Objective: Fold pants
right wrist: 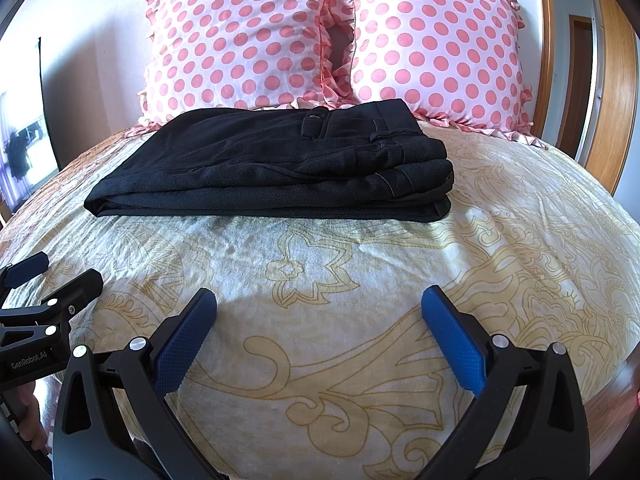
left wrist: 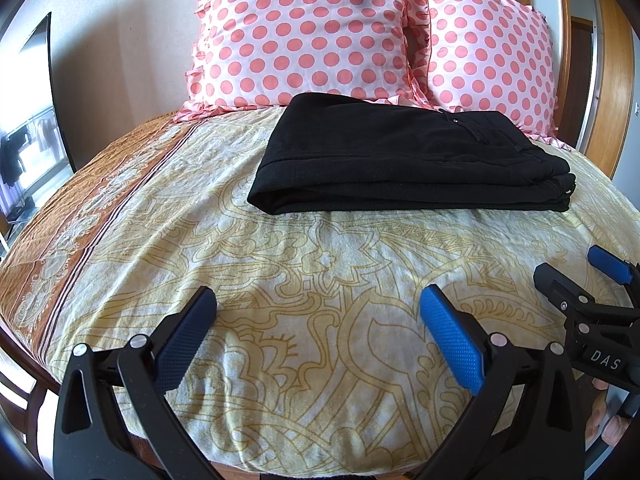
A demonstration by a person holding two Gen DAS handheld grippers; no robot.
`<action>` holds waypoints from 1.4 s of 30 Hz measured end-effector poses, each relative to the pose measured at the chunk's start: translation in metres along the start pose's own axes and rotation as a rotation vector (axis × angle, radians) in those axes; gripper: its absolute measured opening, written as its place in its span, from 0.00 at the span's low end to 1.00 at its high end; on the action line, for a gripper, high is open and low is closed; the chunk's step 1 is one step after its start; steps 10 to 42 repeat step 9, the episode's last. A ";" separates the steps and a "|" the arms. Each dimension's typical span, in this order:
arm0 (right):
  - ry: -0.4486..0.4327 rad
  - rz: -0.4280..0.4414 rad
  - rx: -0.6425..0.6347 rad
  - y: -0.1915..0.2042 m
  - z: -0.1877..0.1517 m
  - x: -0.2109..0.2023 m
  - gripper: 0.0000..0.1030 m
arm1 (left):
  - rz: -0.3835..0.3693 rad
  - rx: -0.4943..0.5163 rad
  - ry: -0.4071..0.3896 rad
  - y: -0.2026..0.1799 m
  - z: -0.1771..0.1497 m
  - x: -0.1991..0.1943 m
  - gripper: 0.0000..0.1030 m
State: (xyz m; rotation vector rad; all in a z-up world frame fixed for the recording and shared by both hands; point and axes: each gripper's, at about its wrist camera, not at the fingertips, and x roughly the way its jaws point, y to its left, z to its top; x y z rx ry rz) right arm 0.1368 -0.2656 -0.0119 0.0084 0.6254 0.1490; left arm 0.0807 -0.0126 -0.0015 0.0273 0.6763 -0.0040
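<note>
Black pants [left wrist: 400, 156] lie folded in a flat stack on the bed, just in front of the pillows; they also show in the right wrist view [right wrist: 280, 168], waistband end to the right. My left gripper [left wrist: 318, 300] is open and empty, held over the bedspread well short of the pants. My right gripper [right wrist: 318, 300] is open and empty too, at the same distance from them. Each gripper shows at the edge of the other's view: the right one [left wrist: 580, 272] and the left one [right wrist: 60, 270].
A yellow and cream patterned bedspread [left wrist: 280, 280] with an orange border [left wrist: 80, 216] covers the bed. Two pink polka-dot pillows [left wrist: 300, 32] [left wrist: 488, 52] lean against the wooden headboard [right wrist: 548, 40]. A window is at the far left.
</note>
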 end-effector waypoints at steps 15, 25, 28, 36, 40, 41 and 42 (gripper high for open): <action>-0.001 -0.001 0.001 0.001 0.000 0.000 0.99 | -0.001 0.002 -0.002 0.001 0.000 0.001 0.98; -0.001 -0.001 0.001 0.001 0.000 0.000 0.99 | -0.001 0.002 -0.002 0.001 0.000 0.001 0.98; -0.001 -0.001 0.001 0.001 0.000 0.000 0.99 | -0.001 0.002 -0.002 0.001 0.000 0.001 0.98; -0.001 -0.001 0.001 0.001 0.000 0.000 0.99 | -0.001 0.002 -0.002 0.001 0.000 0.001 0.98; -0.001 -0.001 0.001 0.001 0.000 0.000 0.99 | -0.001 0.002 -0.002 0.001 0.000 0.001 0.98; -0.001 -0.001 0.001 0.001 0.000 0.000 0.99 | -0.001 0.002 -0.002 0.001 0.000 0.001 0.98; -0.001 -0.001 0.001 0.001 0.000 0.000 0.99 | -0.001 0.002 -0.002 0.001 0.000 0.001 0.98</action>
